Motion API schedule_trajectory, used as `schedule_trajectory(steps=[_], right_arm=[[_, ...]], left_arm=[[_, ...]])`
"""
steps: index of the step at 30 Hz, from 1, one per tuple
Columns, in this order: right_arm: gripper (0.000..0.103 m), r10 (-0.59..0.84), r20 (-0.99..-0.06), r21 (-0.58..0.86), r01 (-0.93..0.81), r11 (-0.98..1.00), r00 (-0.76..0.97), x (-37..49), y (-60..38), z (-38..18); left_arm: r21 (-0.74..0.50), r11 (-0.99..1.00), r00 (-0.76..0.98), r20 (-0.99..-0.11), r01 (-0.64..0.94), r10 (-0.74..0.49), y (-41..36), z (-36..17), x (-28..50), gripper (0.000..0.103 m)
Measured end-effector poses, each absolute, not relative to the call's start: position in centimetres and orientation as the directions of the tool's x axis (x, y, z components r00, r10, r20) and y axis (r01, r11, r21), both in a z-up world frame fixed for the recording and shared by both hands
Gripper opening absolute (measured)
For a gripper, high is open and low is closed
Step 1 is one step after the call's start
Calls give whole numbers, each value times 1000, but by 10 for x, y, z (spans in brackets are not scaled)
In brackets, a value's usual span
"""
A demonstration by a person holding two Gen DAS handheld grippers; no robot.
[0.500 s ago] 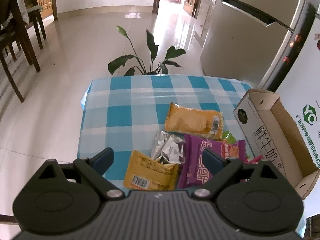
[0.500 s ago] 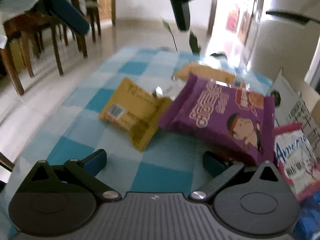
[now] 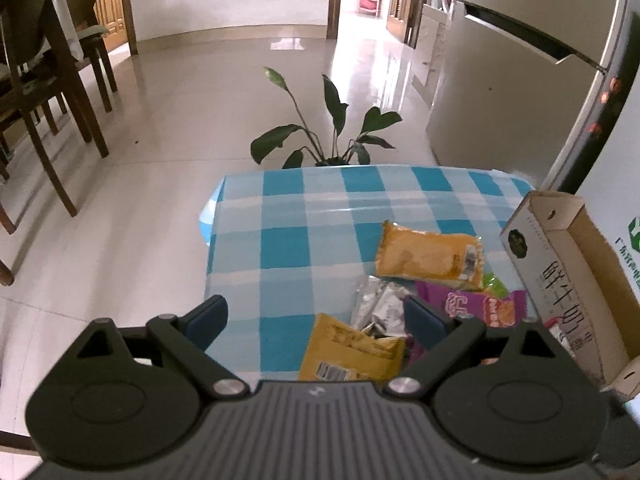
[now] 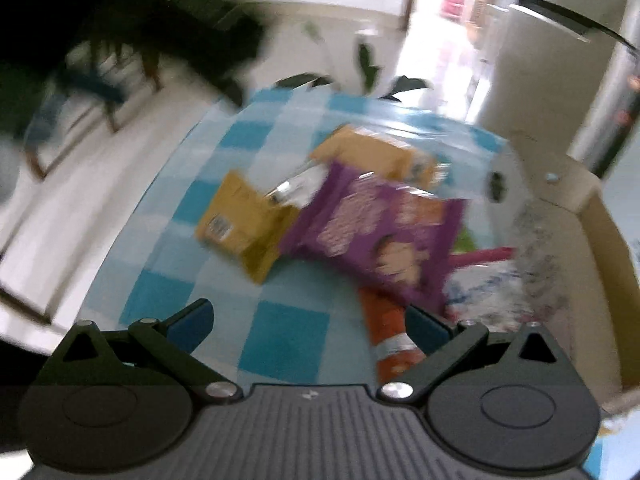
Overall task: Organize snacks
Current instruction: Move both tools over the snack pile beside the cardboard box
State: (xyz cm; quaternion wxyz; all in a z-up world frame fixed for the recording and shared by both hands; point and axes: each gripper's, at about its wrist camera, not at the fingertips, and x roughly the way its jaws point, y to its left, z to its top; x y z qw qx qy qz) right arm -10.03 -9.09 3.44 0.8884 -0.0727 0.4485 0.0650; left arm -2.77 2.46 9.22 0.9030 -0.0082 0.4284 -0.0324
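Snack packets lie in a loose pile on the blue-checked table (image 3: 288,208). An orange packet (image 3: 430,256) lies farthest, then a silver packet (image 3: 378,306), a purple packet (image 3: 472,306) and a yellow packet (image 3: 348,352) nearest. My left gripper (image 3: 316,320) is open and empty, above the table's near left part, over the yellow packet. My right gripper (image 4: 308,320) is open and empty, above the near table. Its blurred view shows the yellow packet (image 4: 240,224), the purple packet (image 4: 380,232), the orange packet (image 4: 376,152) and an orange-red packet (image 4: 390,340).
An open cardboard box (image 3: 568,280) with printed characters stands on the table's right side, also in the right wrist view (image 4: 560,240). A potted plant (image 3: 332,136) stands behind the table, a fridge (image 3: 520,80) at the right, wooden chairs (image 3: 40,100) at the left.
My left gripper has moved back and to the left, so the packets sit further right in its view. My right gripper has risen and pulled back fast, with heavy blur; the box now shows.
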Motion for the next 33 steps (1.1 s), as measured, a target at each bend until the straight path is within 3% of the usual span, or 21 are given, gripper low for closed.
schedule_trajectory(steps=[5, 12, 20, 33], right_arm=[[103, 1, -799, -37, -51, 998, 601, -97, -111, 57], [103, -96, -792, -101, 25, 995, 603, -100, -120, 82], [103, -43, -823, -9, 63, 998, 567, -87, -139, 68], [103, -151, -825, -68, 169, 983, 545, -74, -141, 52]], left_arm=[[-49, 999, 616, -786, 22, -52, 29, 87, -36, 95], [-35, 999, 587, -809, -26, -13, 32, 76, -51, 95], [-9, 1000, 561, -828, -14, 0, 21, 64, -56, 95], [45, 999, 548, -835, -4, 40, 15, 54, -56, 95]])
